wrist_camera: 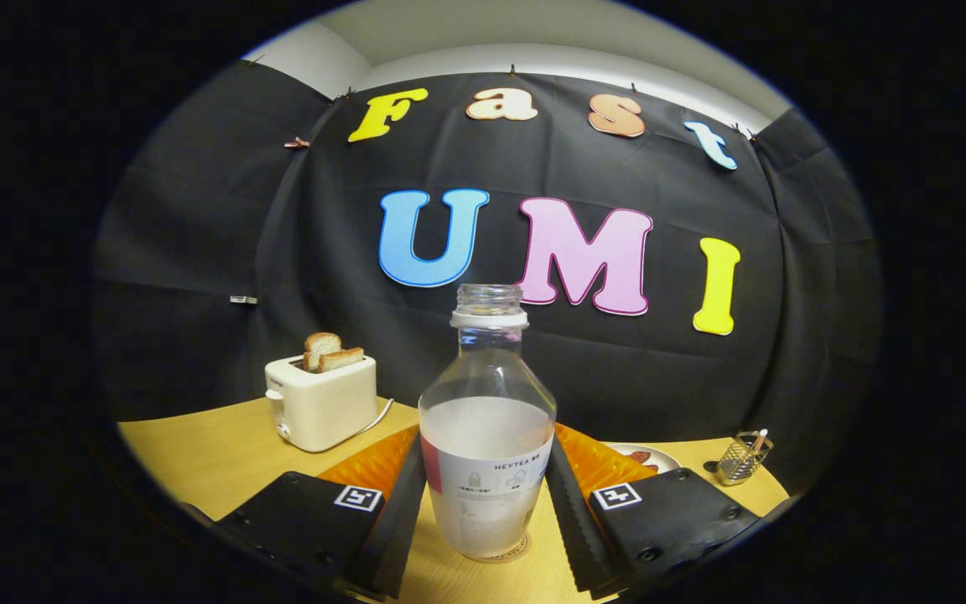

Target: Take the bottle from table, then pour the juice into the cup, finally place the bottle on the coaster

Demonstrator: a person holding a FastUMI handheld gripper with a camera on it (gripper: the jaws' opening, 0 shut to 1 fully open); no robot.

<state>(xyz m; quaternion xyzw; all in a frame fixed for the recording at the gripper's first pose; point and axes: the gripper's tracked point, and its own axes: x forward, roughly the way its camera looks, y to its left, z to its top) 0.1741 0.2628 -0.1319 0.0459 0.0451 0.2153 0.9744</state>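
A clear bottle [487, 436] with no cap stands upright between my fingers, about half full of pale juice, a white label round its lower part. Its base rests on a round brown coaster [510, 554], of which only the front rim peeks out beneath it. My gripper [485, 436] holds the bottle from both sides: the left finger [399, 503] and the right finger [571, 503] press against its widest part near their tips.
The wooden table [215, 453] runs back to the booth's wall. A cream toaster [321, 403] with two bread slices stands back left. Behind the right finger lies a white plate [646, 455] with food, and a small wire holder [743, 457] sits far right.
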